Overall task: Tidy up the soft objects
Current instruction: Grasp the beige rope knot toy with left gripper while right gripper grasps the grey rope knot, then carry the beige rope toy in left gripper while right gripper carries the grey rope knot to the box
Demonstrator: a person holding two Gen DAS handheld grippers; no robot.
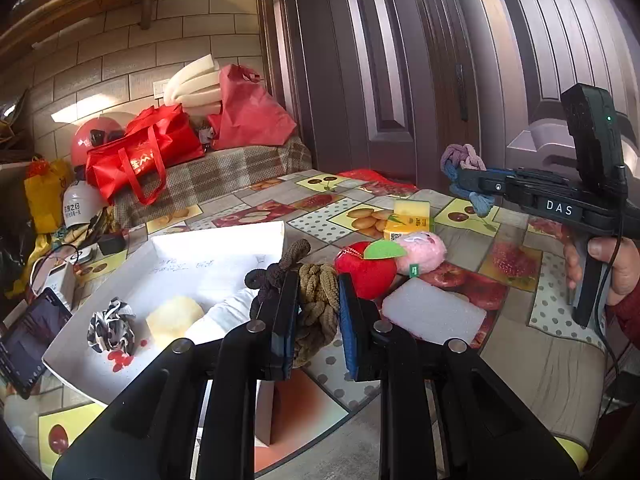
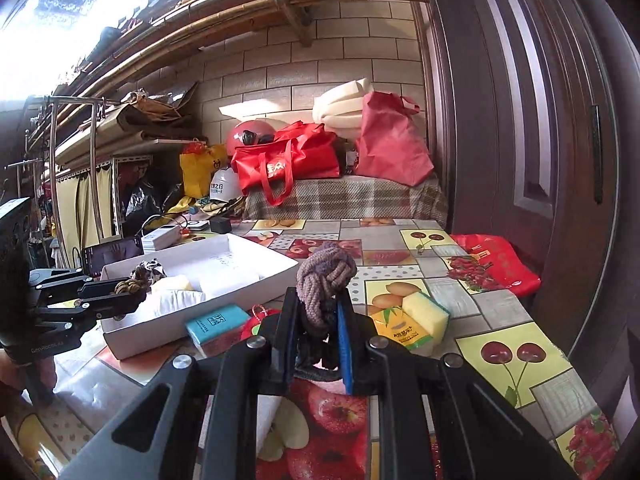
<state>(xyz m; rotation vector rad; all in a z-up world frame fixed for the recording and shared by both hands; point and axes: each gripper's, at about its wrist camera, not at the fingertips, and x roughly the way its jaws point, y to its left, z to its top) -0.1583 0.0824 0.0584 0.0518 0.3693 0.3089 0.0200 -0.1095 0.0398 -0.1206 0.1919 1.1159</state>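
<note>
Left wrist: left gripper (image 1: 318, 320) clamps brown knotted rope (image 1: 316, 304); right gripper (image 2: 317, 340) clamps purple knotted rope (image 2: 326, 276). Both light, squashy; mid-knot grip best.

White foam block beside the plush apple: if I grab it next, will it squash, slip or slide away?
The white foam block looks porous and slab-like, so it will probably compress between jaws rather than slip. It lies flat on the glossy fruit-print tablecloth, so a push would likely slide it, not roll it. Probably very light; it may spring back on release.
</note>
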